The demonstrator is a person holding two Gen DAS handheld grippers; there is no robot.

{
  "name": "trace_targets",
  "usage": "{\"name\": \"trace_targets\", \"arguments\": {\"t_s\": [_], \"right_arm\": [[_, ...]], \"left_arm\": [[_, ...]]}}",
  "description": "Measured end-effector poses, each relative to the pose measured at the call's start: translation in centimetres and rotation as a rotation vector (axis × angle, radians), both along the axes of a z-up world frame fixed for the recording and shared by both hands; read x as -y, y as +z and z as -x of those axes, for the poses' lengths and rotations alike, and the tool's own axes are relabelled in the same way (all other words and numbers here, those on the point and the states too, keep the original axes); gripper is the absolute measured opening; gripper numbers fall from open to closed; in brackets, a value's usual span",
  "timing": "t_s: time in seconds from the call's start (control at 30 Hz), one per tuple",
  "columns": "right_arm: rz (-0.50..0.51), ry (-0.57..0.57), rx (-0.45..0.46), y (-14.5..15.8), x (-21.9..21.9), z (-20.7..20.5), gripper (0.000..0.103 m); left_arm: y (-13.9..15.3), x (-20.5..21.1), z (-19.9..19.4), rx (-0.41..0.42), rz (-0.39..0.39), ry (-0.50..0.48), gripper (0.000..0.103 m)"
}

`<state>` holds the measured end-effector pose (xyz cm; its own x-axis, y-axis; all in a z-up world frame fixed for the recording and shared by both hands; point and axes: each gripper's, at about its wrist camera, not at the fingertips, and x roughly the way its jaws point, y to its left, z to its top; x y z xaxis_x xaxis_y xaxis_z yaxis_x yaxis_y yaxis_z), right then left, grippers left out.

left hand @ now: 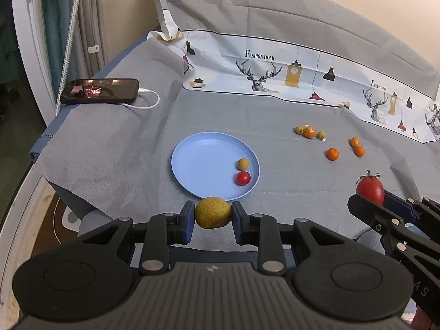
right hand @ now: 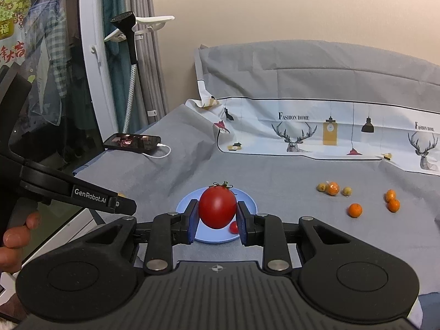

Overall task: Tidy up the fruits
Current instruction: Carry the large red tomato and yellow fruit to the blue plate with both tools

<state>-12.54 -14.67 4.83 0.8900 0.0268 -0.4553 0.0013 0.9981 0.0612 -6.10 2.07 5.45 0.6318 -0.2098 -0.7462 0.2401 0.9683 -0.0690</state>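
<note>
**Left wrist and right wrist views: two fruits held near a blue plate**

Left wrist view: the left gripper [left hand: 213, 214] has its blue pads pressed against the two sides of a yellow-green fruit [left hand: 213, 212], which is held clear of the grey cloth [left hand: 123, 143] at the near edge of the blue plate [left hand: 203, 162]. On the plate, toward its right side, lie a small yellow-green fruit [left hand: 243, 164] and a small red tomato [left hand: 243, 178], just beside each other. At the right edge of the view, the right gripper [left hand: 371, 196] carries a large red tomato [left hand: 370, 188] with its green stalk up.

Right wrist view: the right gripper [right hand: 217, 214] is clamped on the large red tomato [right hand: 217, 207], one pad on each flank, with the plate [right hand: 247, 196] behind and below it. The small red tomato [right hand: 234, 227] shows beside the right pad. The other small fruit on the plate is hidden here.

Loose fruit on the cloth, right of the plate: a wrapped orange [left hand: 310, 132] between two olive-coloured fruits, then a single orange [left hand: 332, 154], then a pair of oranges [left hand: 357, 147] touching each other. All are well apart from the plate.

Background: a phone [left hand: 99, 91] with a white cable [left hand: 148, 101] lies at the far left of the cloth; a printed cloth with deer figures [left hand: 261, 74] runs along the back. A hand [right hand: 16, 236] on the left gripper's handle shows at the left of the right wrist view.
</note>
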Motion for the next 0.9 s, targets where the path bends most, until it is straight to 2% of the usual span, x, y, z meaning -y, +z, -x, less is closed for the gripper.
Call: {"name": "trace_targets", "arguments": {"t_s": [0.9], "right_arm": [[0.004,-0.004,-0.071,-1.1,-0.2,-2.2,0.030]], "left_arm": [[-1.5,-0.3,-1.8,-0.049,0.009,0.005,0.031]]}}
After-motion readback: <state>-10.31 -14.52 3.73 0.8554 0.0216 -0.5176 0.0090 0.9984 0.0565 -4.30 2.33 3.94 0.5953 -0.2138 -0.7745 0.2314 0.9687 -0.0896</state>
